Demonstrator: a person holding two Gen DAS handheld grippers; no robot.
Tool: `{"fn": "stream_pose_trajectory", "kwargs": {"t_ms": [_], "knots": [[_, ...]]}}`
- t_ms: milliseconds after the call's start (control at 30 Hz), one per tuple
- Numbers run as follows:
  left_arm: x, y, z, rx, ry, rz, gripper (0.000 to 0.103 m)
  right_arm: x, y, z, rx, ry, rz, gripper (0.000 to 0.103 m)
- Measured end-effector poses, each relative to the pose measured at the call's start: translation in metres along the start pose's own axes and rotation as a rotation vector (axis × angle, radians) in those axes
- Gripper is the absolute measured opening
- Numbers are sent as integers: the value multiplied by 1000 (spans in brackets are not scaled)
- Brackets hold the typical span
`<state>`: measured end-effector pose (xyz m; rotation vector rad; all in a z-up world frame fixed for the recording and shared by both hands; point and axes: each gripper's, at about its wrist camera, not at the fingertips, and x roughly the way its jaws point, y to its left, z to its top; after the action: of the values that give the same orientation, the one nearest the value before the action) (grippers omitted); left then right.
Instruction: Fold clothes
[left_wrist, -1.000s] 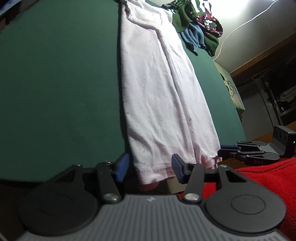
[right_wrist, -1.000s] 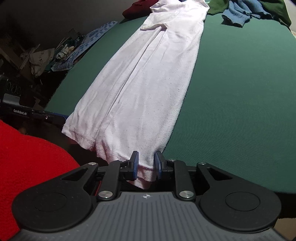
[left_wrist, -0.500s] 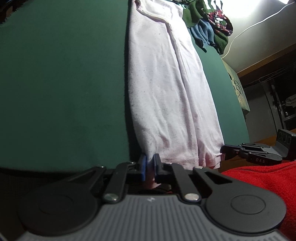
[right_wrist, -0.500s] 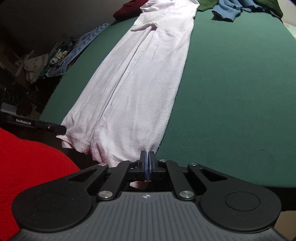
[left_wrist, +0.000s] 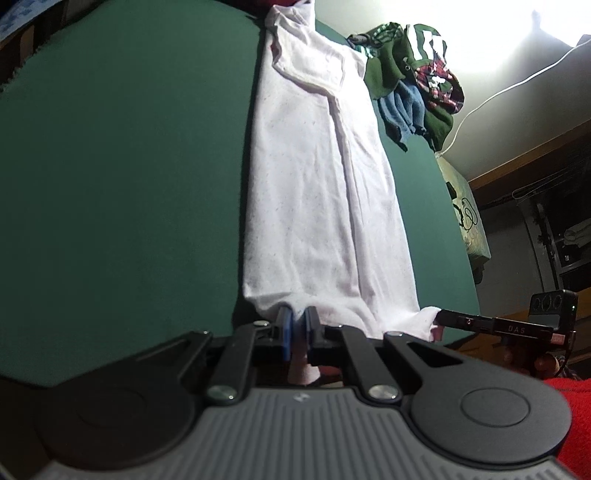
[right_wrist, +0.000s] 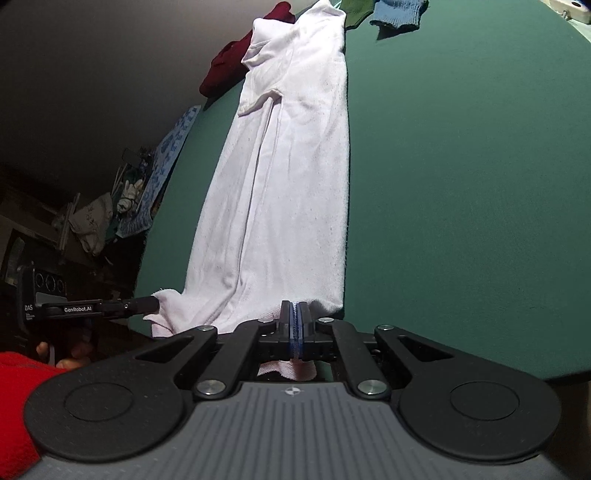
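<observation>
A big green table (left_wrist: 122, 177) fills most of both views. A long white T-shirt (left_wrist: 321, 206) lies flat on it, folded narrow, and runs from the near edge to the far end. Its bottom hem is lifted a little at the near edge of the table.

At the far end, just beside the shirt, sits a pile of green, blue and checked clothes (left_wrist: 410, 77). A dark red garment (right_wrist: 236, 62) lies on the other side of the shirt's top.

The left gripper (left_wrist: 297, 328) is squeezed tight on one bottom corner of the hem. The right gripper (right_wrist: 294, 328) is squeezed tight on the other bottom corner. A red sleeve (right_wrist: 14, 402) shows low in the right wrist view.
</observation>
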<state>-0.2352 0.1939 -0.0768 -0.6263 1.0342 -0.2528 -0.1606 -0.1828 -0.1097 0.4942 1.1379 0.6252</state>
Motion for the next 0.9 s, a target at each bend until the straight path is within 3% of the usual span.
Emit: {"fn": "stream_pose_trajectory", "kwargs": {"t_ms": [267, 467, 700, 900], "knots": [[-3, -13, 47, 40, -126, -22, 3, -4, -8, 36, 116, -116, 119, 2], [6, -17, 87, 85, -204, -13, 3, 7, -8, 80, 121, -210, 158, 2], [33, -12, 142, 90, -261, 3, 3, 32, -17, 128, 122, -273, 146, 2], [70, 1, 176, 77, -242, 34, 3, 61, -29, 162, 120, -282, 96, 2]]}}
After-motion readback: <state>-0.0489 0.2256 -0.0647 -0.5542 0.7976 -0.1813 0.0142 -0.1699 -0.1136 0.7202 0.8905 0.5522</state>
